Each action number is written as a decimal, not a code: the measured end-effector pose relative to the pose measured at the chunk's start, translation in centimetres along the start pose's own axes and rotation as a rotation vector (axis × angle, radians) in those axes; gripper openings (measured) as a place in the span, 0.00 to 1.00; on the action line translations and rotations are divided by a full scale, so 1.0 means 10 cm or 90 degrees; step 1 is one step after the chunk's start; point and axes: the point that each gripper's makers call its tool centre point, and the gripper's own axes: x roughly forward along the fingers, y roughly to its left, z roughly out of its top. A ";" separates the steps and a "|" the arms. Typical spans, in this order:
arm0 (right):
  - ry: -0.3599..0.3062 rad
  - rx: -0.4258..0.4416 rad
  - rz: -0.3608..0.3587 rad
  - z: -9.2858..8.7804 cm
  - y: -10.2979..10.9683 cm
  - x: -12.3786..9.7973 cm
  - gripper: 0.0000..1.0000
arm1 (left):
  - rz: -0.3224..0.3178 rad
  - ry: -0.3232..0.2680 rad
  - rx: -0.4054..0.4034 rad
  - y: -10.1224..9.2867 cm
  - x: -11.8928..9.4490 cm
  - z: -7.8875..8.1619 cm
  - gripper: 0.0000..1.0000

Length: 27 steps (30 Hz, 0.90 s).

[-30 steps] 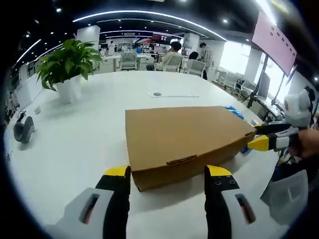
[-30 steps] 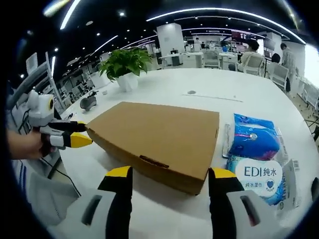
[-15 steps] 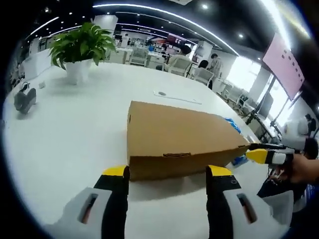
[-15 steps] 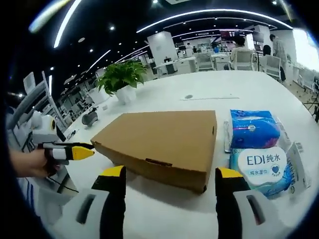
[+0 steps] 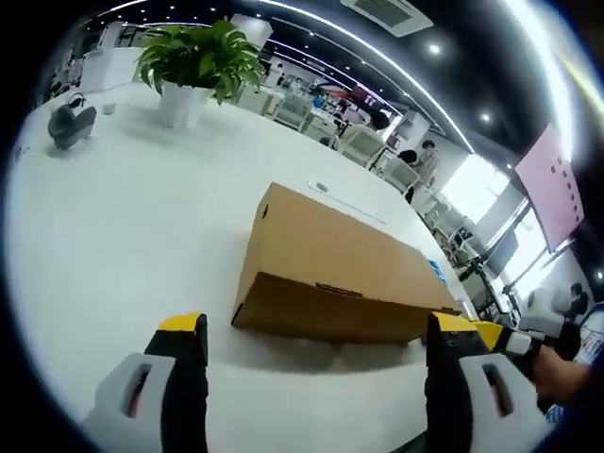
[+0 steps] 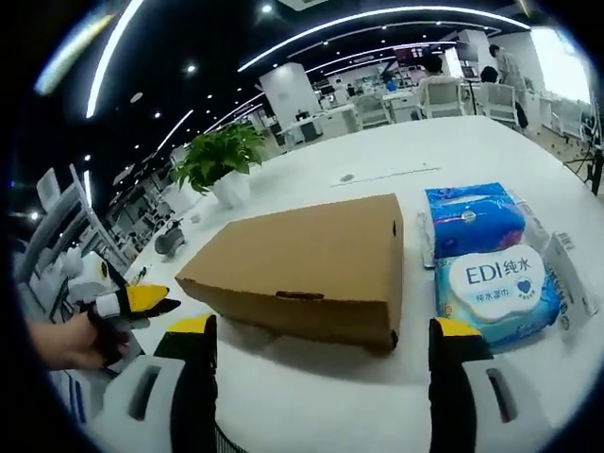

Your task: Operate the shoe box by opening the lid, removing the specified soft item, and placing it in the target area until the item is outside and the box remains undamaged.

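Now both tools are pulling back from the closed brown cardboard shoe box [image 5: 330,278], which is lying at twelve o'clock on the white tabletop [image 5: 113,217]. Left tool [image 5: 316,354] and right tool [image 6: 321,359] are gaping wide, holding nothing, so the lid is still awaiting opening.

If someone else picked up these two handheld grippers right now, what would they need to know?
Left gripper: jaws open, holding nothing, facing the long front side of the shoe box; it is also seen in the right gripper view.
Right gripper: jaws open, empty, in front of the box, not touching it.
The box lies flat on the white table, lid shut, front tab tucked in.
Two blue wet-wipe packs lie beside the box; a potted plant stands farther back.
Done: nothing.
Left: open the lid, lift out the soft item, set it in the target area, which I cannot identify.
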 end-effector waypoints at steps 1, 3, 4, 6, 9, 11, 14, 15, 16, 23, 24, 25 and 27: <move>-0.003 0.011 0.001 0.00 -0.01 0.01 0.95 | -0.001 -0.006 -0.009 -0.01 0.00 0.01 0.99; -0.009 0.062 0.014 0.00 0.01 0.02 0.96 | -0.005 -0.022 -0.046 0.00 0.00 0.05 0.99; -0.013 0.096 0.012 0.00 -0.01 0.02 0.96 | -0.005 -0.028 -0.061 0.01 0.01 0.06 0.99; -0.022 0.130 0.008 0.00 -0.04 0.03 0.96 | -0.002 -0.034 -0.120 0.03 0.01 0.06 0.99; -0.038 0.208 0.015 0.01 -0.04 0.04 0.96 | -0.008 -0.032 -0.186 0.05 0.01 0.04 0.96; -0.060 0.283 0.028 0.04 -0.05 0.06 0.96 | -0.001 -0.045 -0.194 0.13 0.02 0.05 0.97; -0.075 0.330 0.034 0.07 -0.07 0.07 0.96 | -0.002 -0.044 -0.221 0.16 0.05 0.03 0.97; -0.078 0.339 0.034 0.08 -0.08 0.08 0.96 | -0.001 -0.048 -0.230 0.17 0.06 0.03 0.97; -0.082 0.343 0.031 0.08 -0.09 0.09 0.96 | 0.001 -0.056 -0.240 0.18 0.06 0.04 0.96; -0.128 0.370 0.015 0.17 -0.11 0.16 0.96 | 0.013 -0.100 -0.299 0.31 0.15 0.09 0.94; -0.135 0.373 0.015 0.18 -0.11 0.17 0.97 | 0.013 -0.106 -0.303 0.31 0.16 0.09 0.94; -0.138 0.376 0.012 0.17 -0.11 0.19 0.99 | 0.011 -0.119 -0.313 0.31 0.17 0.11 0.94; -0.148 0.384 0.002 0.16 -0.15 0.22 1.00 | 0.024 -0.131 -0.332 0.35 0.19 0.11 0.95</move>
